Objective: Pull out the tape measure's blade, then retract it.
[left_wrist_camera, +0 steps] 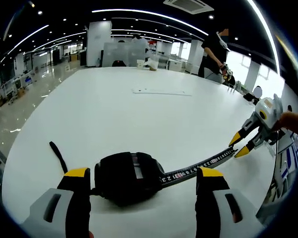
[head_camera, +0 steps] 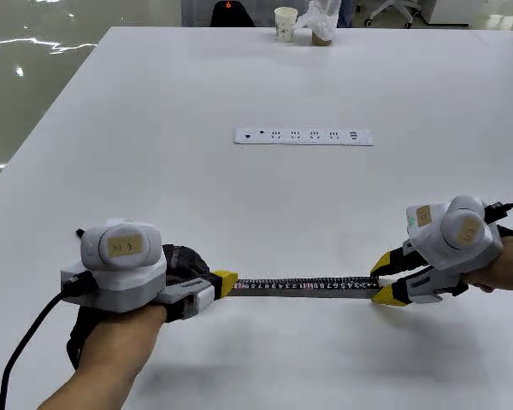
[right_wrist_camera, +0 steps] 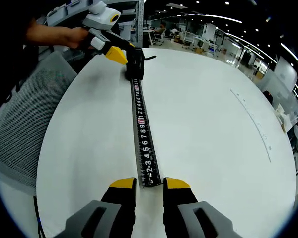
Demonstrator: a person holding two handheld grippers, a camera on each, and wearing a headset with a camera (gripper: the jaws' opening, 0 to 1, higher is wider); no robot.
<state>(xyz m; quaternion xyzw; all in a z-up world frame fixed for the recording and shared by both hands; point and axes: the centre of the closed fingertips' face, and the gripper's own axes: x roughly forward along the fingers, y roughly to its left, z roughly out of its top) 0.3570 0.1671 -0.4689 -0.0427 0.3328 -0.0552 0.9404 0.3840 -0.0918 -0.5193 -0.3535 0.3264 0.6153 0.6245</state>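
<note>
The tape measure lies close to the near edge of the desk (head_camera: 239, 196), its black case (left_wrist_camera: 126, 176) toward the left and its blade (head_camera: 308, 284) drawn out flat to the right, parallel with that edge. A power strip (head_camera: 303, 137) sits mid-desk and a paper cup (head_camera: 285, 23) stands at the far edge, both well apart from the work.

The left gripper (left_wrist_camera: 143, 172) has its jaws set wide on either side of the case. One jaw is against the case, while a gap shows on the side where the blade leaves. It looks bracketed rather than pinched. The right gripper (right_wrist_camera: 149, 183) has its jaws drawn in to about the blade's width and seems to have hold of the blade's very end, with the printed numbers running away from it.

The case looks compact, rubbery and heavy enough to sit firmly, so its broad sides are the place to grip. The blade is likely thin, springy steel. It is stiff along its curve but apt to kink and slick on its faces, so the end hook gives the surest hold. Let go at once and it could snap back, so feeding it in slowly seems wiser.
</note>
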